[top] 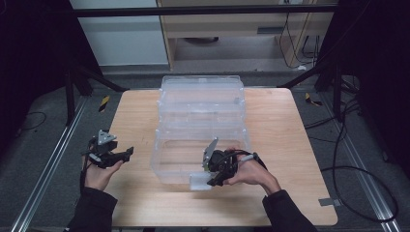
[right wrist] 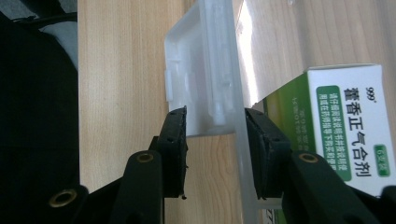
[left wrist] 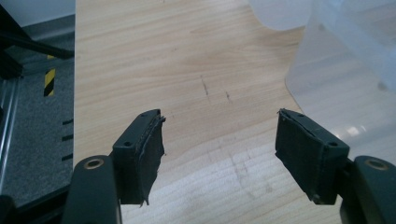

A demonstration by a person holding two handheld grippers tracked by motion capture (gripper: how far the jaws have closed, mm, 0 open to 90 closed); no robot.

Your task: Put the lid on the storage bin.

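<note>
A clear plastic storage box [top: 200, 82] with no lid stands in the middle of the wooden table [top: 290, 145]. On its near wall a clear latch flap [top: 199, 181] sticks out. My right gripper [top: 212, 178] is at that wall. In the right gripper view its black pads [right wrist: 176, 140] close on the latch flap [right wrist: 201, 70] and the wall edge [right wrist: 243, 186], one jaw on each side. A white and green medicine carton [right wrist: 345, 121] lies just behind the wall, inside the box. My left gripper [top: 124, 157] is held over the table's left edge, open and empty [left wrist: 219, 135].
The box's rounded corner [left wrist: 345, 70] lies to the right of the left gripper, with bare wood between them. Grey floor, metal rails and cables surround the table. A yellow and black tape mark [top: 104, 103] lies off the far left corner.
</note>
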